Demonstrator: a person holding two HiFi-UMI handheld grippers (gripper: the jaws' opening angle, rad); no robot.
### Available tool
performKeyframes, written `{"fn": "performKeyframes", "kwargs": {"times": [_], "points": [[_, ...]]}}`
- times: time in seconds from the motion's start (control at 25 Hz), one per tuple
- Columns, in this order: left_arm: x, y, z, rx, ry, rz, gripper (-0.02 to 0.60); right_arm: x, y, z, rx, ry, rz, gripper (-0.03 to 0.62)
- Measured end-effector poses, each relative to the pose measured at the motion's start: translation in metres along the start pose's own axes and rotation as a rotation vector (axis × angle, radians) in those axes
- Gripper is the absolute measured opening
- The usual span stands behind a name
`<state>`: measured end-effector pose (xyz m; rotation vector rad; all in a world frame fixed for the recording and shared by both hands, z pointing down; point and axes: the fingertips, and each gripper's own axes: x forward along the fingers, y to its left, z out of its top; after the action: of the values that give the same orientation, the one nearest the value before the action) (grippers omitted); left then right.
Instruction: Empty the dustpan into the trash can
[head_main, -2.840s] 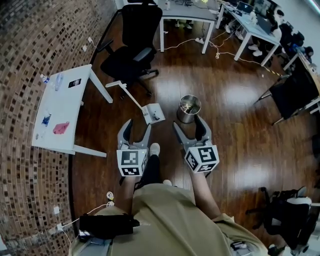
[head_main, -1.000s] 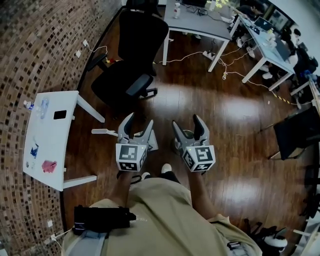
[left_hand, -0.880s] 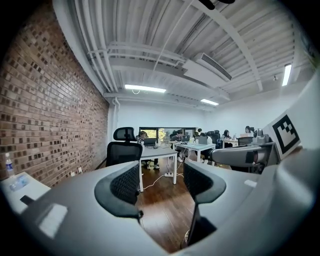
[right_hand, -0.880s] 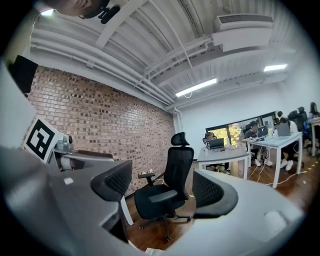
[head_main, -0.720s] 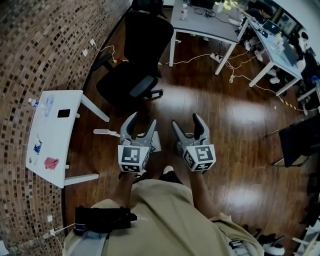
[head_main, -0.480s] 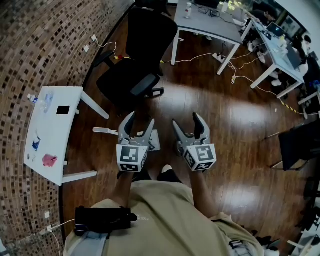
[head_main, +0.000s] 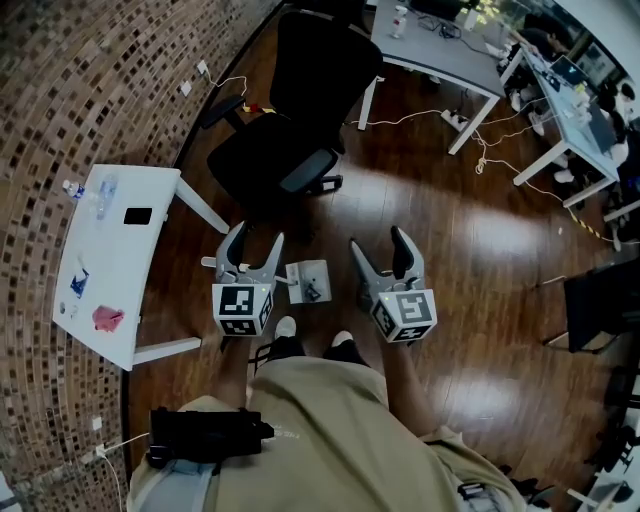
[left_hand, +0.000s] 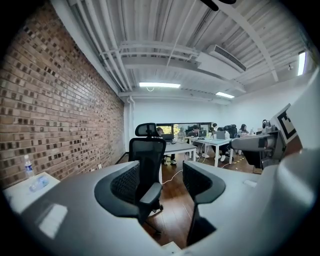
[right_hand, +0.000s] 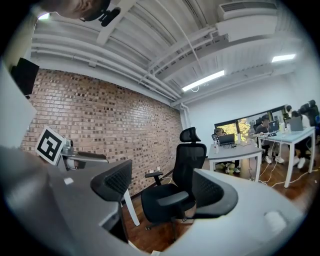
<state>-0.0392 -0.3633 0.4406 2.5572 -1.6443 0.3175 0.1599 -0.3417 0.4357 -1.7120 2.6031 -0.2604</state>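
The dustpan (head_main: 308, 282) lies flat on the wooden floor (head_main: 470, 260) just beyond the wearer's shoes (head_main: 285, 327), with its white handle running left under the left tongs (head_main: 255, 240). I judge it is set there to be lifted by that handle. Both tongs stand partly apart and hold nothing, the left above the handle and the right tongs (head_main: 380, 243) just right of the pan, both held about level and facing the black office chair (head_main: 300, 110) farther off. I cannot make out the trash can in any view, and the white surface (head_main: 110, 250) stands well off to the left.
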Motion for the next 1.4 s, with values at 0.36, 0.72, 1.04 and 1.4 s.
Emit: {"fn": "performKeyframes", "kwargs": {"times": [0.36, 0.72, 1.04, 1.4], "points": [[-0.017, 0.062, -0.027, -0.015, 0.055, 0.026, 0.264, 0.046, 0.04, 0.0, 0.011, 0.002, 0.034, 0.367], [-0.035, 0.134, -0.04, 0.011, 0.091, 0.025, 0.27, 0.068, 0.06, -0.006, 0.0, 0.018, 0.027, 0.367], [-0.042, 0.184, -0.086, 0.15, 0.28, -0.024, 0.291, 0.068, 0.055, -0.019, 0.01, 0.054, -0.008, 0.367], [-0.059, 0.194, -0.06, 0.285, 0.275, -0.238, 0.299, 0.065, 0.052, -0.029, 0.011, 0.089, -0.045, 0.365]]}}
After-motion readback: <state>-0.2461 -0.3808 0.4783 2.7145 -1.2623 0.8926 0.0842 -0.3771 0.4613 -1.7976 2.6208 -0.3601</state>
